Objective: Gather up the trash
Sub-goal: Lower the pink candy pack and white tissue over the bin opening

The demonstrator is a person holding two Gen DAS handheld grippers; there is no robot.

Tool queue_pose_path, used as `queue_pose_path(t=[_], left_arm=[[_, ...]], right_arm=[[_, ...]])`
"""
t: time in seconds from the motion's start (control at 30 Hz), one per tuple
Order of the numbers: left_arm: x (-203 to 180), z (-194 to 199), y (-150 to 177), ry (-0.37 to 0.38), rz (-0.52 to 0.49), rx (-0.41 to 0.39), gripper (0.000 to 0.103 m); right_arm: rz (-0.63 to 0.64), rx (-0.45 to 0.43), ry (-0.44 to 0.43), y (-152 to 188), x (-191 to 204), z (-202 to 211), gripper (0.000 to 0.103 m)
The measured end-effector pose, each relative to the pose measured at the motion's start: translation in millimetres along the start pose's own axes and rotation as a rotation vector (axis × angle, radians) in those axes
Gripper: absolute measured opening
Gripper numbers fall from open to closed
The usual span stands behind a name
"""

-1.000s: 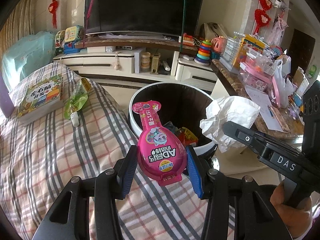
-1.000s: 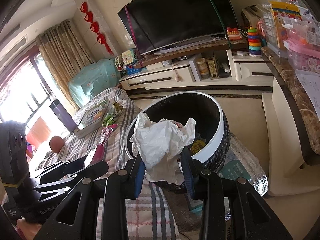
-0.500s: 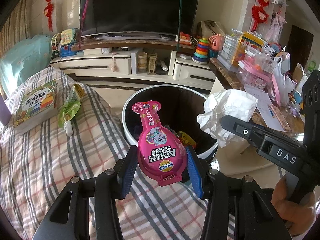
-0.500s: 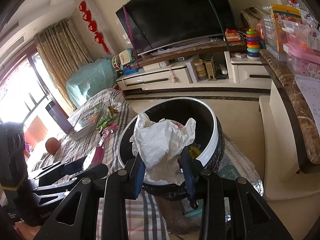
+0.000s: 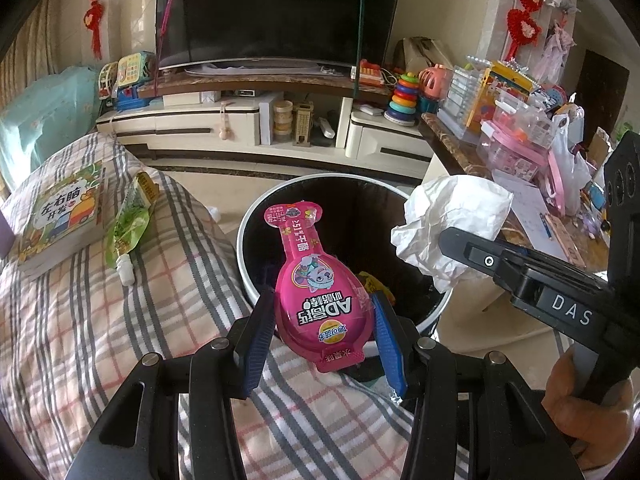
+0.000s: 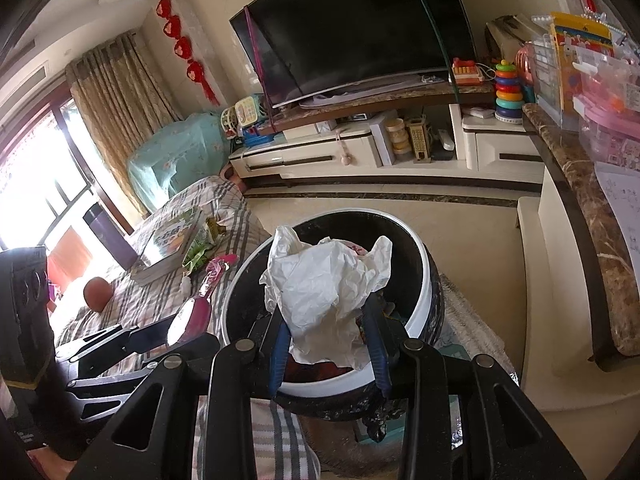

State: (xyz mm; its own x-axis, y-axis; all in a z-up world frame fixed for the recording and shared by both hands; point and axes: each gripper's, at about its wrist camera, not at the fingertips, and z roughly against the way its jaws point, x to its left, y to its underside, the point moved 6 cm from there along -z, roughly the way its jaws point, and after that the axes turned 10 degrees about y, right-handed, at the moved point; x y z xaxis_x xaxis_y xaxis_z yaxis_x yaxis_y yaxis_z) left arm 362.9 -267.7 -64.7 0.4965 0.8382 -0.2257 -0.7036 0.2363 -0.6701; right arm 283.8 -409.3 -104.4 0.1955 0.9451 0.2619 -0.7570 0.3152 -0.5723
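My left gripper is shut on a pink egg-shaped snack package and holds it over the near rim of the round black trash bin. My right gripper is shut on a crumpled white paper and holds it above the bin. The paper also shows in the left wrist view, over the bin's right rim. Some trash lies inside the bin. A green empty pouch lies on the plaid cloth.
A plaid-covered surface holds a children's book to the left of the bin. A marble counter crowded with boxes stands right of it. A TV cabinet stands behind.
Both grippers have moved forward toward the bin with their loads. The bin now sits closer and more under the pink package and the paper.
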Motion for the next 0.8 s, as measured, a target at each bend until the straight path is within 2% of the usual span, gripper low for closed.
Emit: queue_pose_path(t=[0.8], left_arm=[[8.0, -42.1, -25.9, -0.008, 0.007, 0.066, 0.046]], right_arm=[[0.025, 0.121, 0.023, -10.6, -2.7, -41.4, 0.037]])
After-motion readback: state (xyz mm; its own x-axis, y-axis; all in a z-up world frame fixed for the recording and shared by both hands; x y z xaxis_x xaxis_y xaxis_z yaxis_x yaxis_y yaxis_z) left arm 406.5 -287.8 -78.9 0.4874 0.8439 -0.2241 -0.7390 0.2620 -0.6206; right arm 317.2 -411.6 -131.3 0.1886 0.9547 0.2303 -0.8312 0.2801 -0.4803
